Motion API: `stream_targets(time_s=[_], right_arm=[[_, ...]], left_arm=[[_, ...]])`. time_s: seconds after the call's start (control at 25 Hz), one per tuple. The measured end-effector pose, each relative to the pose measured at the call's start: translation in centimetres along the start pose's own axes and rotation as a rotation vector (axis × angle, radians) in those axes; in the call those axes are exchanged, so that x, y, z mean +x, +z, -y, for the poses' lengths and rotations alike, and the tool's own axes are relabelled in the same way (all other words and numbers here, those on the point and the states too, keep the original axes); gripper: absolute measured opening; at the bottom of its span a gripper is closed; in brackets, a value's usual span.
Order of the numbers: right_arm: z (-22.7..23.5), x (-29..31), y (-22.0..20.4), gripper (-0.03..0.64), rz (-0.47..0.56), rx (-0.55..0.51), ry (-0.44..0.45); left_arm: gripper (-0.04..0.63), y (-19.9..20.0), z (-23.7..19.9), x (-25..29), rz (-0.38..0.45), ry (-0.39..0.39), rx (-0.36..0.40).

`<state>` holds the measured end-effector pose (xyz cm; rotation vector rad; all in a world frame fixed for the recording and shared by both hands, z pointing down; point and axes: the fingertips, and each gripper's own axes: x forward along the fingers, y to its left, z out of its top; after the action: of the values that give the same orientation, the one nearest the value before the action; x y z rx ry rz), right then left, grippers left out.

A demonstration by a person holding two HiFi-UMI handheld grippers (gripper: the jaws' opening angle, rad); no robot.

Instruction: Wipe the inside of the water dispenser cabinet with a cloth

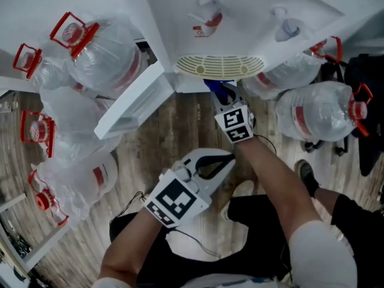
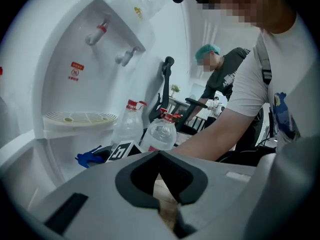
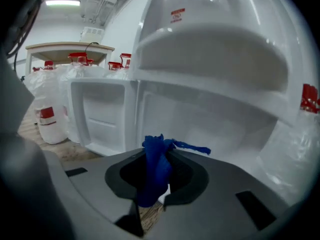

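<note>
At the open cabinet (image 3: 215,126), my right hand-held gripper (image 3: 163,155) is clamped on the blue cloth (image 3: 152,176); my left hand-held gripper (image 2: 160,154) hangs nearer, jaws together, empty.

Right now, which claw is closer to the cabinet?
Right. The right claw, gripping the blue cloth, is at the cabinet opening; the left claw hangs back over the floor.

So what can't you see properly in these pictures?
- Inside of the cabinet: in the head view, the drip tray ledge covers it.
- Cloth: the head view shows only a blue scrap, and the right gripper hides the rest.
- Red label: too small to read in any view.
- Whether the cloth touches the cabinet: unclear.
</note>
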<state>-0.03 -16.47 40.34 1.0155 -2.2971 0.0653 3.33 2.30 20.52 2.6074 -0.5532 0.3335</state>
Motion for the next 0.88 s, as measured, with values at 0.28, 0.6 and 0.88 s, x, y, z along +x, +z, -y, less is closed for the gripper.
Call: stream_targets(time_s=[0.28,0.6,0.88], right_arm=[[4.8,7.3,-4.0,0.077,0.112,0.147,-0.163],[9.7,10.0,-5.8,0.077,0.314,0.399,-0.318],[11.3,11.9,-4.8,0.077,0.375,0.479,-0.377]], left_arm=[[-0.005,-5.4,-3.7,2.8,0.012,-0.01,-0.001],[-0.005,-7.5,-4.8,4.5,0.016,-0.046,0.01],[-0.005,-8.6,-5.4,5.3,-0.014,-0.086,0.072]])
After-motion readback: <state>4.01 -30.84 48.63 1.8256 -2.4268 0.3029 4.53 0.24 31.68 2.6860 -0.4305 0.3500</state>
